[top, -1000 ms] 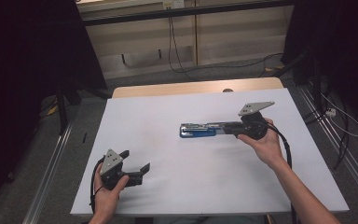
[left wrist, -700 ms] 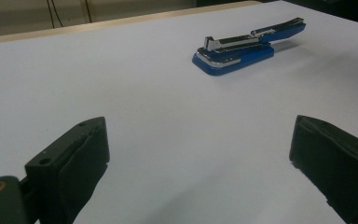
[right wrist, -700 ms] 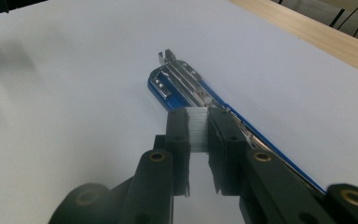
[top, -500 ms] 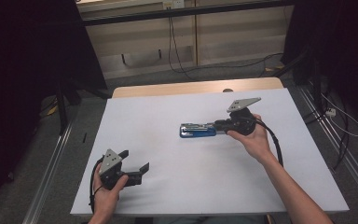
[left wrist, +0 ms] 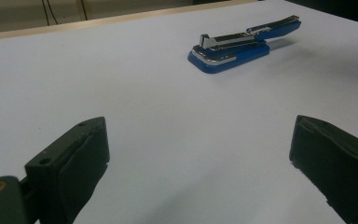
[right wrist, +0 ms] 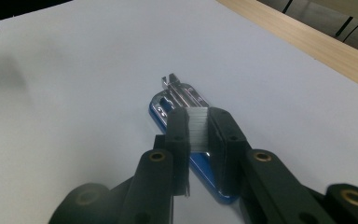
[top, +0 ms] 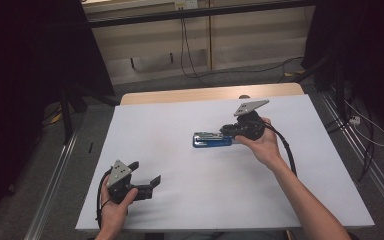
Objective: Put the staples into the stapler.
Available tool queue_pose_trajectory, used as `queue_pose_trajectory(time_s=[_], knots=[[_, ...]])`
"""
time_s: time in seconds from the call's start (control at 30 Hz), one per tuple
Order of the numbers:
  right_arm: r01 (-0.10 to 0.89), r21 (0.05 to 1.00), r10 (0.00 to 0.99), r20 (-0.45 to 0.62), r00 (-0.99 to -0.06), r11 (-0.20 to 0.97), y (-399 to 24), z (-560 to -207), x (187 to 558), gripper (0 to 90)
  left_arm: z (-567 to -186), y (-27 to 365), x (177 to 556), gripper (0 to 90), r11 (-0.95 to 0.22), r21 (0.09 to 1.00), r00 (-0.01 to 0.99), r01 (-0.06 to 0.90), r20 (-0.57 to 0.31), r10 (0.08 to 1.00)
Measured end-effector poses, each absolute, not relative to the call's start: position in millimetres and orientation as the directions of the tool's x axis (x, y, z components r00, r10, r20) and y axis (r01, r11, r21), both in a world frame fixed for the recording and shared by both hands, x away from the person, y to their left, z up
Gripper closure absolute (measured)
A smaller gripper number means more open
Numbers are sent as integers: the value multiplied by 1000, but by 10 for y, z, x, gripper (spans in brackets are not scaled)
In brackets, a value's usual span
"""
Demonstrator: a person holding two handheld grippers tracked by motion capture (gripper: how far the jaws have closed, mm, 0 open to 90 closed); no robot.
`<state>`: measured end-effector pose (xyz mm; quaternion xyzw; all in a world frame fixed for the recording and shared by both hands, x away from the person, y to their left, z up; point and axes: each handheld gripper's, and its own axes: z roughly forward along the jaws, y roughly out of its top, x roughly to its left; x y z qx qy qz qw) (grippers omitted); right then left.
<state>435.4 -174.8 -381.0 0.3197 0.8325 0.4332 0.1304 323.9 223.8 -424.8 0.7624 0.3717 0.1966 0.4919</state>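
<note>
Stapler open near middle of surface, toward far edge. Right gripper fingers narrow, pinching strip of staples above it. Left gripper fingers wide, holding nothing, near front left corner. Risk: strip snapping or missing channel if tilted. No readable writing.

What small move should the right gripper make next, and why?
Probably lower the staple strip into the open stapler's metal channel. The right gripper is shut on the strip just above the blue stapler, whose top is swung open, and the left gripper rests open, apart.
</note>
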Motion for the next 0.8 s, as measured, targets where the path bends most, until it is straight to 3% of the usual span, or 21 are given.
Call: queue_pose_trajectory(time_s=[0.47,0.8], knots=[[416,779,644,20,-765,470,-1595,-3830,4515,791,-4235,2263,3236,49,-224,904,638,363,-66,767],[439,765,634,53,-772,470,-1512,-3833,4654,791,-4243,2248,3245,49,-231,901,642,368,-67,763]])
